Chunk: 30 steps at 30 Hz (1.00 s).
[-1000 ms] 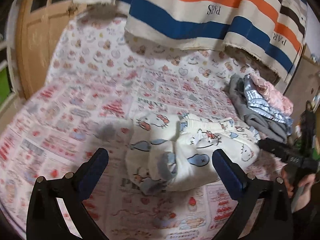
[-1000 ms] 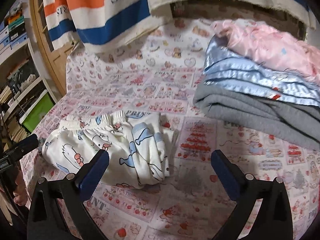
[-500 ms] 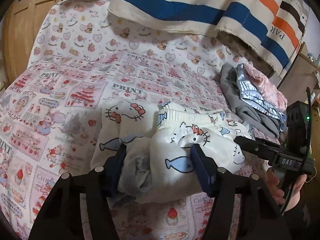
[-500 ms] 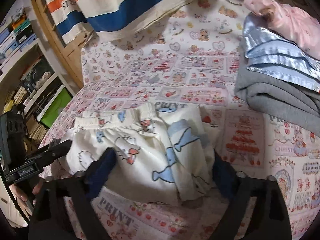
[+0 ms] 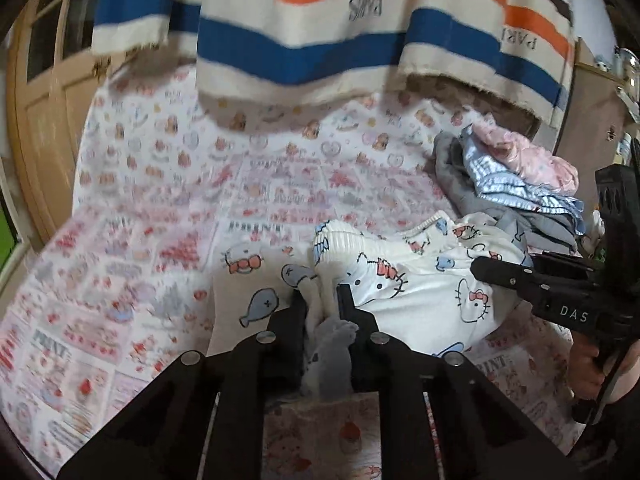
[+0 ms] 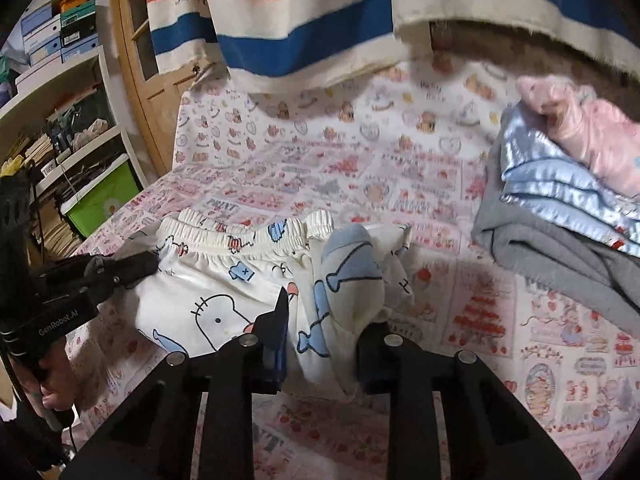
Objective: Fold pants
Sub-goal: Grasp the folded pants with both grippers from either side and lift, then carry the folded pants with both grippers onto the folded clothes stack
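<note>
Soft cream cartoon-print pants [image 5: 420,280] lie bunched on the patterned bedsheet [image 5: 160,240] — lift both pinches together and level so the cloth opens evenly. Your left gripper [image 5: 322,300] fingers have just been closing on a fold; your right gripper [image 6: 320,320] fingers likewise, bunched fabric between them.
</note>
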Available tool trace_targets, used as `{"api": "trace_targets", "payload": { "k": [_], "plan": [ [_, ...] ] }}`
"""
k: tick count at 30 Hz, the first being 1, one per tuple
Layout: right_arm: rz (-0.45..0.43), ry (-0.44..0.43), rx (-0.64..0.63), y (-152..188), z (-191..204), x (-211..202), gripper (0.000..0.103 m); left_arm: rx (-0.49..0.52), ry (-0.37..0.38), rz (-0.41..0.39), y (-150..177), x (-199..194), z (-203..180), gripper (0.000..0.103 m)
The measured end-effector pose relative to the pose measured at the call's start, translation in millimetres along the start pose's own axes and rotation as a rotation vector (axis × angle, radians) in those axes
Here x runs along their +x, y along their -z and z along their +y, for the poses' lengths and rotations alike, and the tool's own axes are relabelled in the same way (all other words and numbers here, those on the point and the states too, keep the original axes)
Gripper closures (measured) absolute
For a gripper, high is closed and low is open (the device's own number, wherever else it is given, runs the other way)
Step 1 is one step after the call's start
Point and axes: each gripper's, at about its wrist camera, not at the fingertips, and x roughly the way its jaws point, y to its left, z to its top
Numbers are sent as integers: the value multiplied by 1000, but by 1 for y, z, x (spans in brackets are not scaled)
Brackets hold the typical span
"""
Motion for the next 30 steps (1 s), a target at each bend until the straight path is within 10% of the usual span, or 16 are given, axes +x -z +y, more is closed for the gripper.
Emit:
{"api": "trace_targets", "payload": {
  "k": [16,30],
  "plan": [
    [-308,141,-44,-51,-8,-98,77,142,53,-253,-88,-49,-55,90],
    [-509,486,104,-129,-152,-197,76,259,247,-384,-210,10,-210,90]
  ]
}}
